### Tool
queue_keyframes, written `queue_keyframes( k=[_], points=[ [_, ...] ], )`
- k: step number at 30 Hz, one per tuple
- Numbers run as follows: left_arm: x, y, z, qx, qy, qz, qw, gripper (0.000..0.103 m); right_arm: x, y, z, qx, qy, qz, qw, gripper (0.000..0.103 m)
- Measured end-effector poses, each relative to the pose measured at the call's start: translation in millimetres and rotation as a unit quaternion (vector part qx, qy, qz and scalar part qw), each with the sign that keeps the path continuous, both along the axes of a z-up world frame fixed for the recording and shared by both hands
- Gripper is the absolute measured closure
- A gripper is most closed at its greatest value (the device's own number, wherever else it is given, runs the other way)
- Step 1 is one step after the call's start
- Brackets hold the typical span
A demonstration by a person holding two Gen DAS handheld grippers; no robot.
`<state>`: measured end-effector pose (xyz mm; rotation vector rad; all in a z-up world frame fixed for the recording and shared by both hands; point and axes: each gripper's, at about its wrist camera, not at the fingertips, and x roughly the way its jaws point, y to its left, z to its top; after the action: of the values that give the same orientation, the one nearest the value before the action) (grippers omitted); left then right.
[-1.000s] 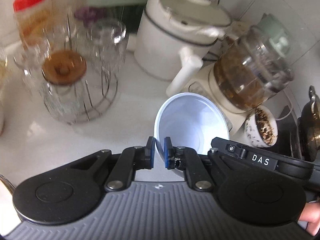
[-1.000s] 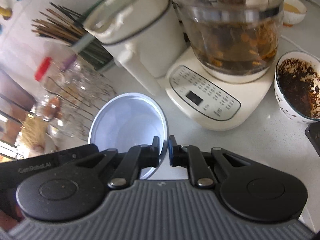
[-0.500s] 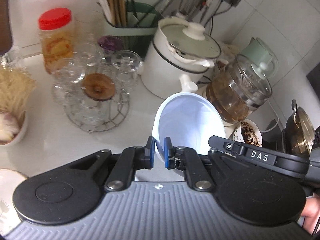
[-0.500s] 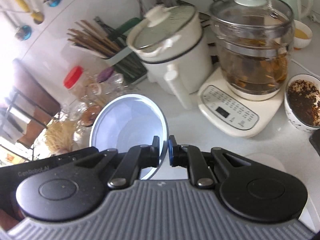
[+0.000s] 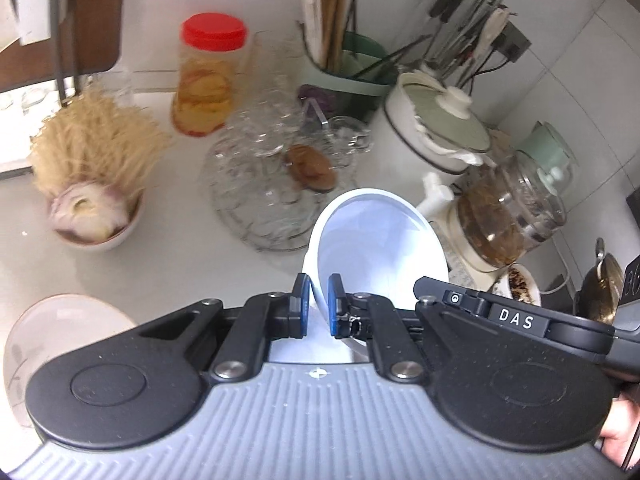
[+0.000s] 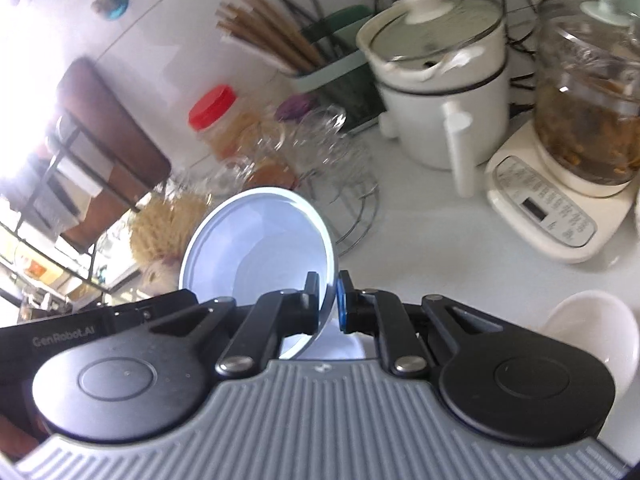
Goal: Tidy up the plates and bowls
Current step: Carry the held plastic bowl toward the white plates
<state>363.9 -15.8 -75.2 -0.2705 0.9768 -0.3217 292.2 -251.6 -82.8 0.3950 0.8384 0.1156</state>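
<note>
I see the wire rack of clear glasses (image 5: pixel 280 184) between the red-lidded plastic jar (image 5: pixel 208 80) and the white lidded pot (image 5: pixel 432 136). My pale blue bowl (image 5: pixel 376 248) sits before them.

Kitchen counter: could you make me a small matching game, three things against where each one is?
Things:
1. white bowl
2. red-lidded jar
3. chopsticks

Places:
A. standing in a green holder by the wall
B. on the counter behind the glasses rack
C. pinched by its rim, on opposite sides, by the left gripper and the right gripper

Pairs: 1-C, 2-B, 3-A
</note>
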Motion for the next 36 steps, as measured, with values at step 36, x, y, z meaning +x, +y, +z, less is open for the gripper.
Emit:
queue_keyframes(
  k=[36],
  points=[
    [5, 15, -76, 0.041, 0.092, -0.031, 0.9945, 0.09, 2, 21, -66, 0.01, 0.1, -0.011, 0.995, 0.089]
  ],
)
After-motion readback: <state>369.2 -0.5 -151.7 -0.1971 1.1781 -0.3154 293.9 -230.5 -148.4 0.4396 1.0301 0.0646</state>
